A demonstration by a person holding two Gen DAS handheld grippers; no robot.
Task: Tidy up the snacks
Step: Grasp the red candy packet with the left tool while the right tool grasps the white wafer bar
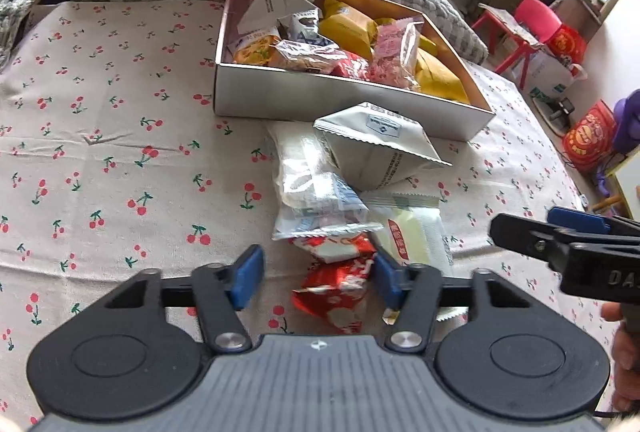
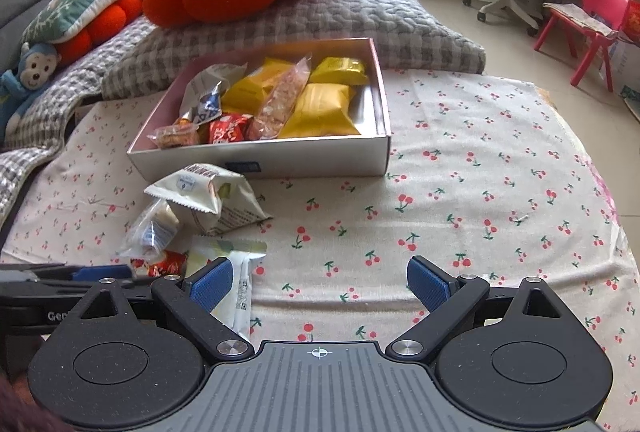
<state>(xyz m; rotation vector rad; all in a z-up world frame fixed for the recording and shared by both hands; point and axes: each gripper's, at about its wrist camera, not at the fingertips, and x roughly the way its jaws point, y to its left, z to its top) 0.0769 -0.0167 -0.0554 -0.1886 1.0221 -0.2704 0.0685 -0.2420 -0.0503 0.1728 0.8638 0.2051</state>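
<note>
Your left gripper (image 1: 318, 278), low in the frame, straddles the red snack packet (image 1: 336, 288), jaws half-closed with only the right pad touching. Center it, then squeeze before lifting toward the box (image 1: 340, 103) at upper center. Your right gripper (image 2: 318, 282) gapes empty over the cloth (image 2: 480, 191).

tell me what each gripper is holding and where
Nothing is gripped yet. The left gripper straddles the red packet across its width, with a gap showing at one pad. The right gripper is open and empty.
</note>
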